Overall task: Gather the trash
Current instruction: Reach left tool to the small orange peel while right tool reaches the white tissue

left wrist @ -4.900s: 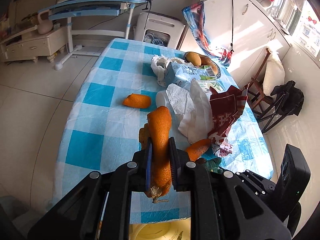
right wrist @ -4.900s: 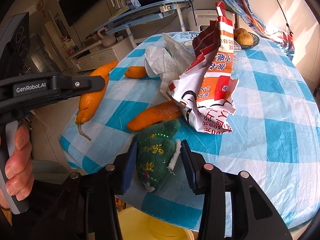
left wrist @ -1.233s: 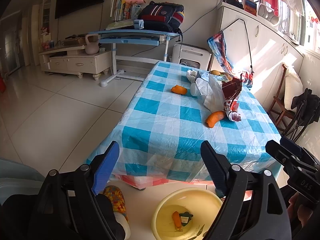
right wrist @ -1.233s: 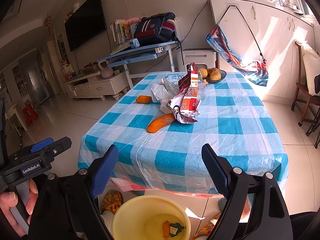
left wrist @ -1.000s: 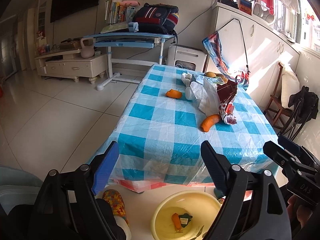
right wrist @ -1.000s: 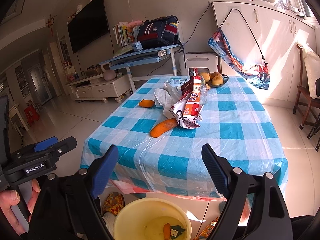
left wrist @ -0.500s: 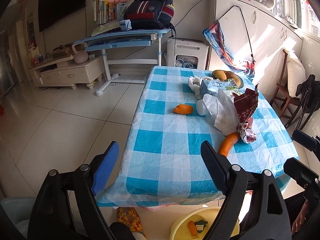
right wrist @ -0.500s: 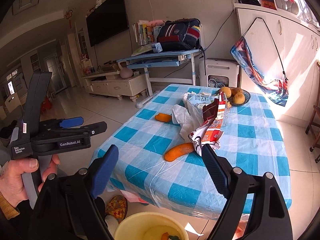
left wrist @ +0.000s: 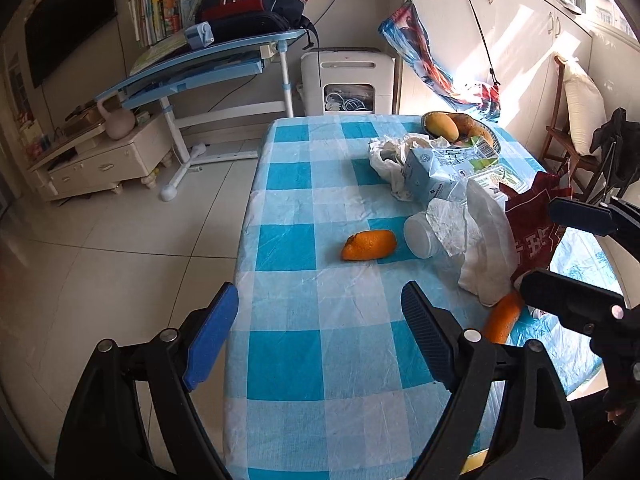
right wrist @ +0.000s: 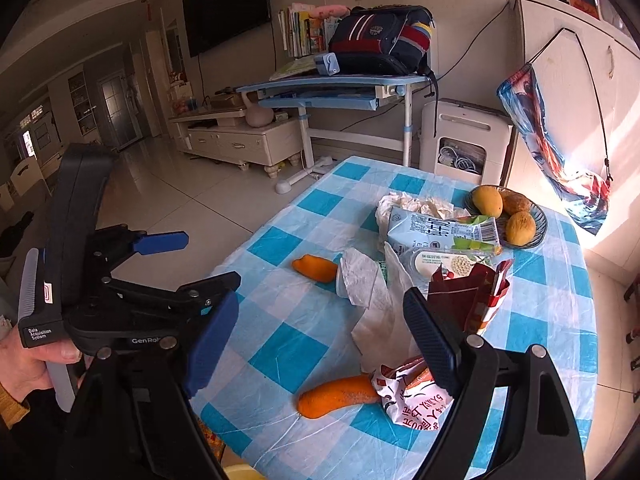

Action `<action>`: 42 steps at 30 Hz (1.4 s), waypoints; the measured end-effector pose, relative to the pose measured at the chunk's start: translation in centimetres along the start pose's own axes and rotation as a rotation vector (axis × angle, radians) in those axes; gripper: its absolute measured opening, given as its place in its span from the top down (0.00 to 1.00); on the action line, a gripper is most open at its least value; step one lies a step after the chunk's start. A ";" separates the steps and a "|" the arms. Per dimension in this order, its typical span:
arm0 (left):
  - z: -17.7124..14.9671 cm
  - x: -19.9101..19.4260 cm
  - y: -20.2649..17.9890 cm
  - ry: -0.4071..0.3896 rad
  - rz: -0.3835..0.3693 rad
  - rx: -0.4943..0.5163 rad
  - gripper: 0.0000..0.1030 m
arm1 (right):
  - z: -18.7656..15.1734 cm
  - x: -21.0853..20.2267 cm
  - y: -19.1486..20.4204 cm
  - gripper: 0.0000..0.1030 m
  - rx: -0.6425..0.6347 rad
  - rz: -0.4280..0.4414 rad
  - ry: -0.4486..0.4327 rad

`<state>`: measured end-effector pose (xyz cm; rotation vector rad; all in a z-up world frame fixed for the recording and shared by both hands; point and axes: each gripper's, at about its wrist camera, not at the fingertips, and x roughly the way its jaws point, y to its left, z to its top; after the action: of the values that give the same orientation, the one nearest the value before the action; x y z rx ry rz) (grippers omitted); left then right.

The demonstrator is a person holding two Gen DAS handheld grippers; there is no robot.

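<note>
Both claws nearer; long peel [left wrist: 503, 317] half hidden.

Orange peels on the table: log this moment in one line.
left gripper: open, empty | right gripper: open, empty | orange peels: on table, untouched

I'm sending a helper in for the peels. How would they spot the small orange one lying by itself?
On the blue-checked table, look left of the trash heap. The short orange peel lies alone beside a tipped white cup. The longer orange peel lies at the table's near end, touching the red-and-white wrapper.
</note>
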<state>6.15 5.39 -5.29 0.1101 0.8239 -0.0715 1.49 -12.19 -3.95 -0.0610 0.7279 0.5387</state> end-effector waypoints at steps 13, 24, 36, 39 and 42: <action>2.4 7.6 -3.4 0.059 -0.042 0.184 0.22 | -1.1 4.7 -3.2 0.43 -0.121 -0.124 0.132; 2.0 9.7 -4.7 0.156 -0.155 0.192 0.92 | -0.9 5.7 -0.9 0.85 -0.283 -0.145 0.127; 1.7 8.3 -2.5 0.162 -0.219 0.121 0.93 | 0.2 3.6 -3.1 0.32 -0.089 0.026 0.094; 1.7 8.4 -2.7 0.170 -0.213 0.136 0.93 | -0.8 5.8 -1.5 0.26 -0.182 -0.051 0.166; 1.7 8.6 -2.9 0.168 -0.202 0.144 0.92 | -1.3 7.2 -1.6 0.38 -0.181 -0.071 0.201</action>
<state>12.88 2.13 -10.65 0.1703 0.9962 -0.3162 5.86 -10.63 -9.80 -0.3125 0.8675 0.5339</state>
